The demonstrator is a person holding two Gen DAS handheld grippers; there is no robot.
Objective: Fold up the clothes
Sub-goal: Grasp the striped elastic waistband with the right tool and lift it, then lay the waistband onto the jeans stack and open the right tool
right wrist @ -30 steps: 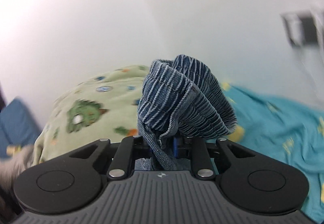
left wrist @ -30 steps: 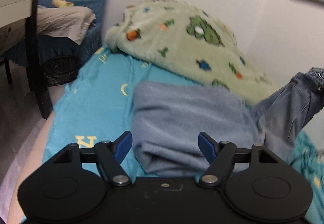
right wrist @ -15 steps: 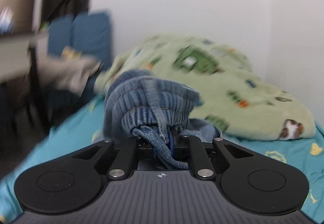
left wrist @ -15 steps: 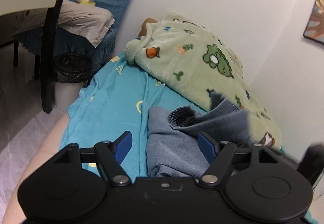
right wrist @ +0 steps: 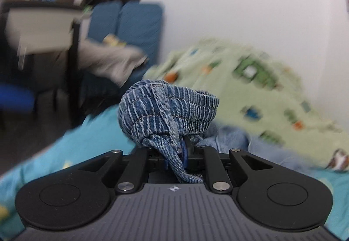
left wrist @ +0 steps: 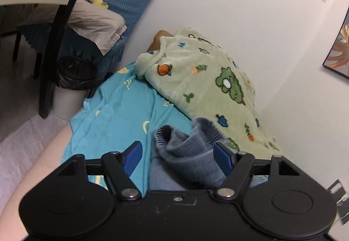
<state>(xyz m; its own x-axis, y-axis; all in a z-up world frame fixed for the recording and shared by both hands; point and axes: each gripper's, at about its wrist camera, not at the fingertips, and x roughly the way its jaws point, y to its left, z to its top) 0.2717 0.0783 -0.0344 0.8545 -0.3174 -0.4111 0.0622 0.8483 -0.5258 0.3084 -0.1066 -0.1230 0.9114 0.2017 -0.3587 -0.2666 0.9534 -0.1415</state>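
Note:
A pair of blue striped denim jeans [left wrist: 187,160] lies bunched on the turquoise bed sheet [left wrist: 122,114], on top of a folded light blue garment [left wrist: 161,177]. My left gripper [left wrist: 177,147] hovers over this heap, open, with its blue pads on either side of the denim and not pressing it. My right gripper [right wrist: 185,145] is shut on the jeans' elastic waistband [right wrist: 170,110], which bulges up in front of its fingers and hides the tips. More light blue cloth [right wrist: 235,138] trails behind to the right.
A pale green cartoon blanket [left wrist: 207,79] is heaped along the white wall at the back of the bed. Off the bed's left edge stand a black-lined bin [left wrist: 76,75], a dark table leg [left wrist: 54,55] and a blue seat with a beige cloth [left wrist: 98,25].
My right gripper swept left and down with the jeans, rolling as it went. The denim, earlier hanging at the right, now lies between my left gripper's open fingers. The left gripper shifted and rolled slightly.

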